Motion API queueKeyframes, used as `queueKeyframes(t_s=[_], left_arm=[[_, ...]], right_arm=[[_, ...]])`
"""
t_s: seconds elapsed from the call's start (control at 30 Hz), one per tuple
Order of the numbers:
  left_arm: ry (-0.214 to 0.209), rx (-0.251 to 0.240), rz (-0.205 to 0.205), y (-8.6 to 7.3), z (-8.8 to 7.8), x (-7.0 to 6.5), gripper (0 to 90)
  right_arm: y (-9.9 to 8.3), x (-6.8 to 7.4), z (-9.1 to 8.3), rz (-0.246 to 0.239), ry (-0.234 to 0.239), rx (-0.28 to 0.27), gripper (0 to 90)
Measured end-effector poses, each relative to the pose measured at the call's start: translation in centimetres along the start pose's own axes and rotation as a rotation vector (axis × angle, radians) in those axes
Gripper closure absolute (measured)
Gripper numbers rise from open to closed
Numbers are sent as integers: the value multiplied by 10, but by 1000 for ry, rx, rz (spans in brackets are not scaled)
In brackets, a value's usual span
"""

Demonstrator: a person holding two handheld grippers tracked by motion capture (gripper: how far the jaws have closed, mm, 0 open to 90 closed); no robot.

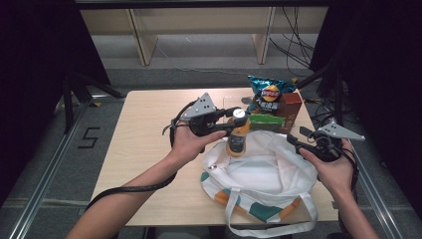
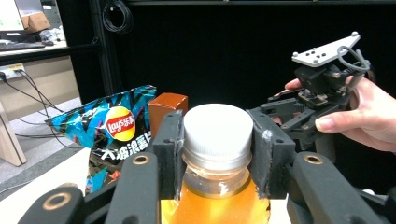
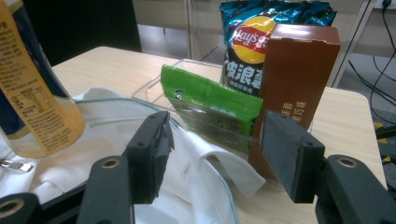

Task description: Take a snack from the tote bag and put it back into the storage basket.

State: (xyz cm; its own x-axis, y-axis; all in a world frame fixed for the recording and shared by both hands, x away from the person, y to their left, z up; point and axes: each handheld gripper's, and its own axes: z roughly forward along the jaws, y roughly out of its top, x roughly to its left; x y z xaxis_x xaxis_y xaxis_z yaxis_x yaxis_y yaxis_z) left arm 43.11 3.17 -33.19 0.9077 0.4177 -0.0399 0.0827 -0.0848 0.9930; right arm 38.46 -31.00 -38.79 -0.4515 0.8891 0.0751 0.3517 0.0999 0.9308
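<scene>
My left claw (image 2: 217, 154) is clamped on the white cap of the orange drink bottle (image 1: 238, 137), one pad on each side of the neck, holding it upright over the mouth of the white tote bag (image 1: 259, 174) on the table (image 1: 144, 144). My right claw (image 3: 212, 149) stands open with nothing between its pads, at the bag's right edge. Just past it I see a green packet (image 3: 210, 100) in a clear tray (image 3: 154, 84), a brown box (image 3: 299, 70), and behind them a chip bag (image 3: 252, 42).
</scene>
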Motion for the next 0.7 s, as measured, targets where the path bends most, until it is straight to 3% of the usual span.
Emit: queueKeyframes(t_s=[0.37,0.7], left_arm=[[8,-3,-8,2,5,5,588],[5,-15,1,9,7,3,588]], right_arm=[[0,-1,0,-11,17,18,430],[0,0,0,-11,3,-2,430]])
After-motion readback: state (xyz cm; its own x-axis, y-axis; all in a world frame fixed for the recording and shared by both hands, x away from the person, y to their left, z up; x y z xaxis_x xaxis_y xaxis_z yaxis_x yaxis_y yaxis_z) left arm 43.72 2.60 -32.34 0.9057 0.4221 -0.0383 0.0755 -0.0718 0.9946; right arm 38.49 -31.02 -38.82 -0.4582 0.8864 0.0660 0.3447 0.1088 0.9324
